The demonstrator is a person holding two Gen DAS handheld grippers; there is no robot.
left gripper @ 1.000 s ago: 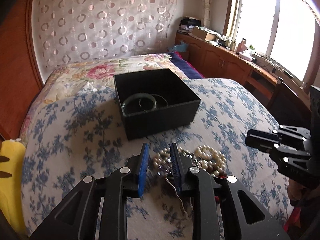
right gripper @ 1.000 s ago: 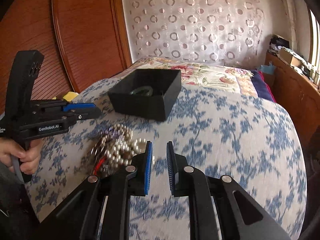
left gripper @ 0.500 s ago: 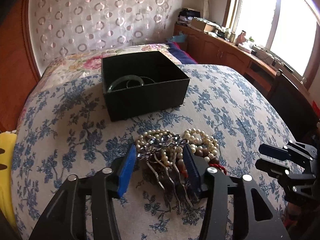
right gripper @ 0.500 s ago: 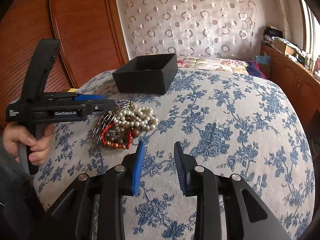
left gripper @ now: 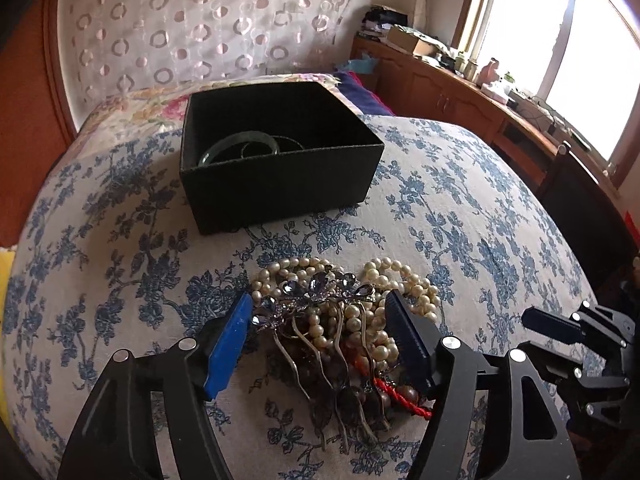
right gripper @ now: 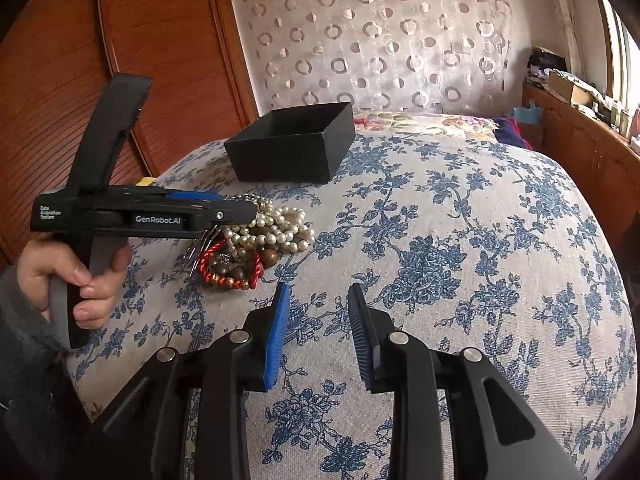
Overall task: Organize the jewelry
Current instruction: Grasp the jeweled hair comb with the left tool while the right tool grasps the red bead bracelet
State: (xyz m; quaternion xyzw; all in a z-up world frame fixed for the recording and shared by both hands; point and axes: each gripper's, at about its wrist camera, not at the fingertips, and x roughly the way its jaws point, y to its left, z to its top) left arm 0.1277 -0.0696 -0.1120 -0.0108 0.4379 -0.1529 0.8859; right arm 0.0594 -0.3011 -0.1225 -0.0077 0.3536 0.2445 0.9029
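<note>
Jewelry pile (left gripper: pixel 340 320): heap on the bed, near edge, in front of the black box; pearl strands, a jewelled hair comb, dark wooden beads and a red cord bracelet tangled together.
Hand (right gripper: pixel 76 280): at the left of the right wrist view, grey sleeve, wrapped round the handle of the left tool.
Left tool (left gripper: pixel 320 320): jaws opening, one pad on each side of the pile; hair comb and pearls lie between them; pads not pressing on anything, so released.
Hair comb (left gripper: pixel 316 296): on top of the pearls, purple stones facing the box, wavy metal prongs running back toward the camera.
Black box (left gripper: pixel 280 156): open-topped, on the bed beyond the pile, apart from it.
Bangle (left gripper: pixel 240 146): greenish ring lying inside the box, a thinner dark ring beside it.
Red cord bracelet (right gripper: pixel 230 266): at the near side of the pile, touching the wooden beads.
Bed (right gripper: pixel 460 240): blue floral cover; a second floral cover farther back.
Right tool (right gripper: pixel 318 300): to the right of the pile, well clear of it; jaws part-way apart, only the bedcover between them; released.
</note>
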